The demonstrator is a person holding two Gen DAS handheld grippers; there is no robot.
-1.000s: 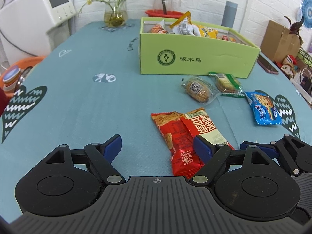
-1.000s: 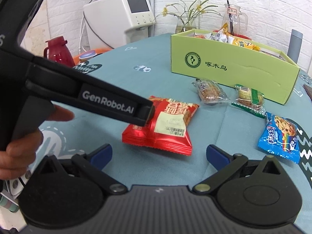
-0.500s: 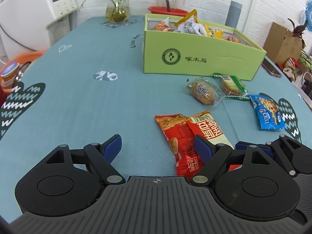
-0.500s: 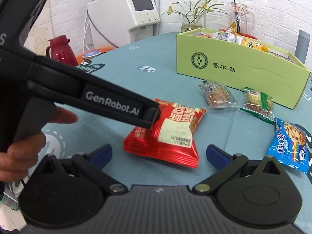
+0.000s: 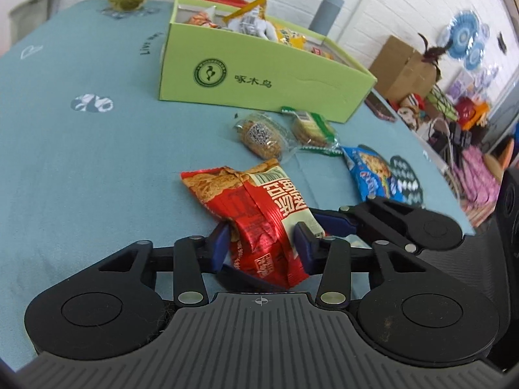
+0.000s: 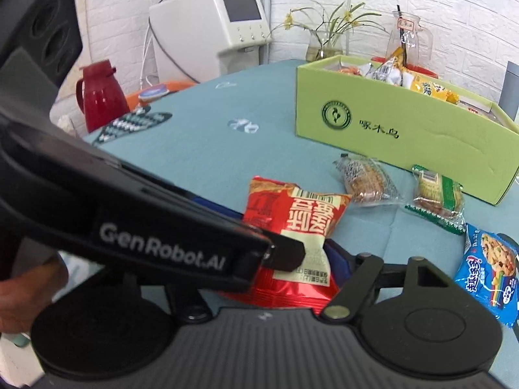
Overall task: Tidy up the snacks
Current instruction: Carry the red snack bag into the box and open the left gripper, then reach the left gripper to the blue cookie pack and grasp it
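Two overlapping red snack packets (image 5: 259, 214) lie on the teal tablecloth in front of me. My left gripper (image 5: 262, 242) is closing, and its blue pads pinch the crumpled packet with the chip picture. The packet with the white label (image 6: 305, 220) lies half over it. My right gripper (image 6: 275, 275) is closing around the same pile. Its right finger (image 6: 337, 256) rests against the packet's edge, and its left finger is hidden behind the left tool's black arm. The green cardboard box (image 5: 259, 77) with snacks inside stands beyond.
A clear-wrapped brown cake (image 5: 259, 136), a green-wrapped biscuit (image 5: 311, 129) and a blue cookie packet (image 5: 369, 171) lie between the red packets and the box. A red jug (image 6: 100, 97) and a white machine (image 6: 211, 32) stand off the table's left side. A person's hand (image 6: 26, 291) holds the left tool.
The left jaws have closed from wide open onto the red packet and crumpled it, and the left view has tipped further down. The right jaws have narrowed and moved in on the packets.
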